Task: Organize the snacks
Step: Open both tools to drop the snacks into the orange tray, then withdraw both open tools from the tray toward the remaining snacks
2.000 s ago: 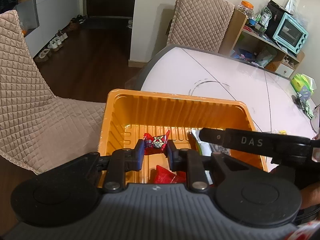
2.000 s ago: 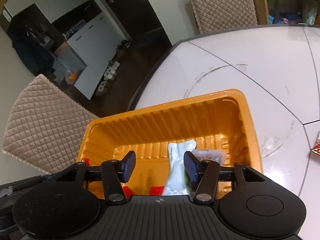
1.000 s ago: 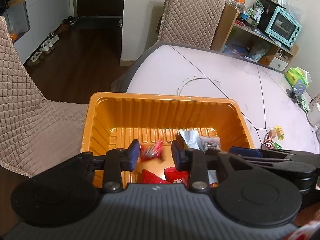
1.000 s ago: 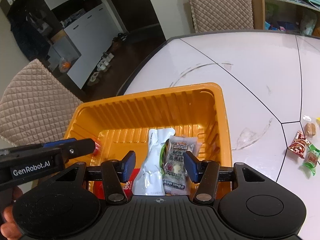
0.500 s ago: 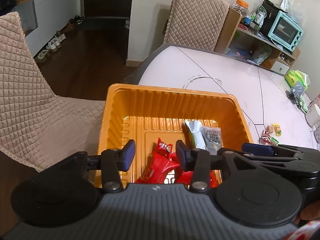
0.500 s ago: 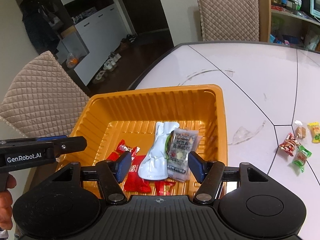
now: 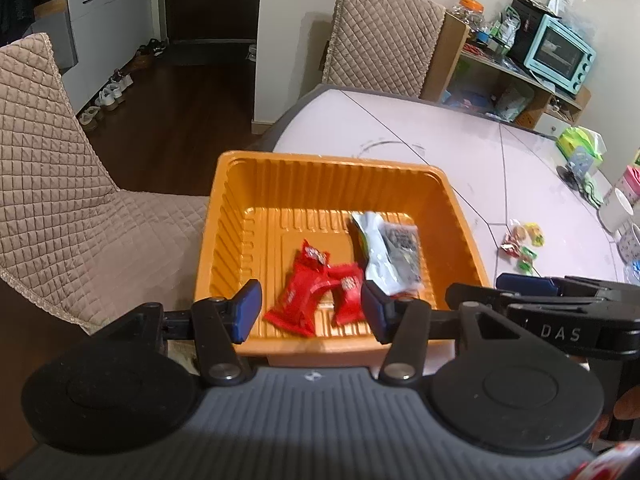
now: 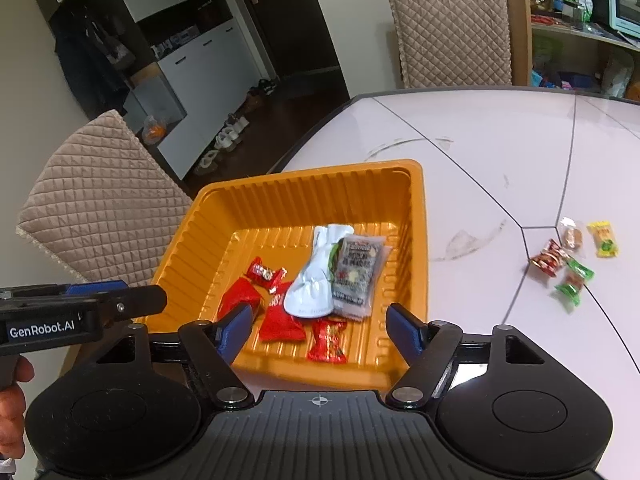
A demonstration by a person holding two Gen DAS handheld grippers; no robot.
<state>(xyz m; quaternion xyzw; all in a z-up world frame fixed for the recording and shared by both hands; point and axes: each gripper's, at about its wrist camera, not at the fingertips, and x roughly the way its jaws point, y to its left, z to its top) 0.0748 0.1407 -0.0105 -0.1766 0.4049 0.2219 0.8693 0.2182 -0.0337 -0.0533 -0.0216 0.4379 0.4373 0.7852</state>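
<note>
Black left tool (image 7: 311, 306) and right tool (image 8: 318, 330), blue pads, silver screws, white lettering

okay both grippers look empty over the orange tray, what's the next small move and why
Probably swing the right hand-held gripper, jaws opening with nothing between them, over to the loose snacks on the table beside the orange tray; they are not yet in it.

Warm indoor light falls evenly from above, bright on the pale worktop (image 8: 500, 152) and glossy on the orange tray (image 8: 304, 196), whose ribbed walls show small glints. The doorway (image 7: 212, 4) behind is dim. Fisheye bending curves the walls and chairs at the edges. The loose candies (image 8: 568, 260) are slightly smeared by motion blur; shadows are soft.
</note>
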